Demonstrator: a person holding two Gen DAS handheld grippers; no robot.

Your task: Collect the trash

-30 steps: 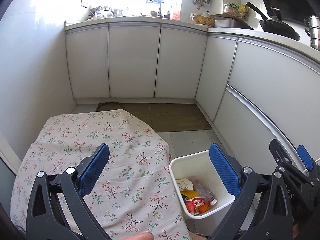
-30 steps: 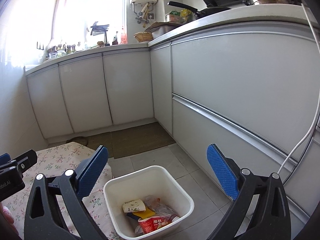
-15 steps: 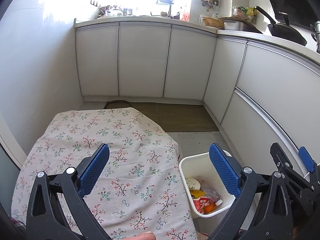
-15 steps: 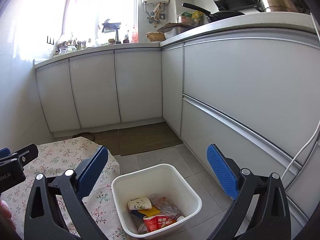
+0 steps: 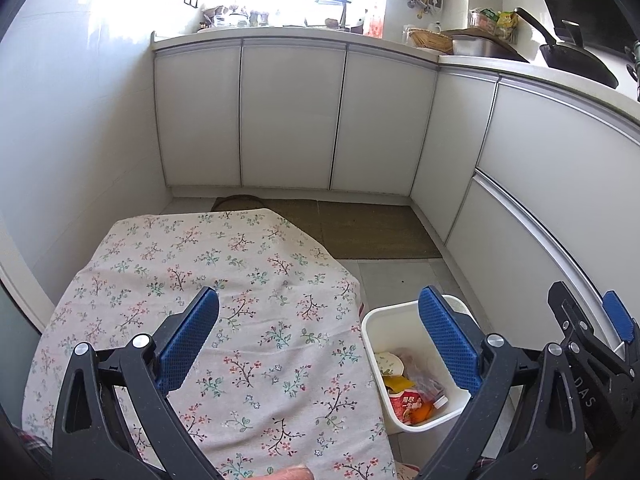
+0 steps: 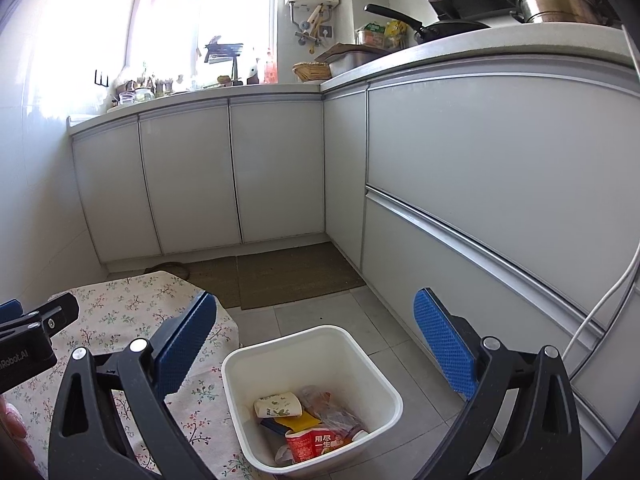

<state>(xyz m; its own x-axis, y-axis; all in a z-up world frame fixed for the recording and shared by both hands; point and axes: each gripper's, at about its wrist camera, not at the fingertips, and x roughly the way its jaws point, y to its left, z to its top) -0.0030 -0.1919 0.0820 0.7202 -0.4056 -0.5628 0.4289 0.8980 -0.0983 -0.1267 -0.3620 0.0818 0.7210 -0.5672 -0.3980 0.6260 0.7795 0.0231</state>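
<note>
We hold both the left gripper (image 5: 318,336) and right gripper (image 6: 314,340) wide and empty. The bin (image 6: 240,364), trash (image 6: 308,428) inside, sits below our right fingers; the cloth (image 5: 240,280) looks clear, so we scan before reaching.

Red cup (image 6: 307,442) in the bin reads "用尽一生" — the left tool (image 6: 24,354) body reads "Robot.AI".

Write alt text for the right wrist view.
Open, empty blue-padded tongs hover above a white square plastic bin on the tiled floor, holding a paper cup, a red carton and wrappers. A floral-cloth-covered table stands left of it, grey kitchen cabinets behind.
</note>
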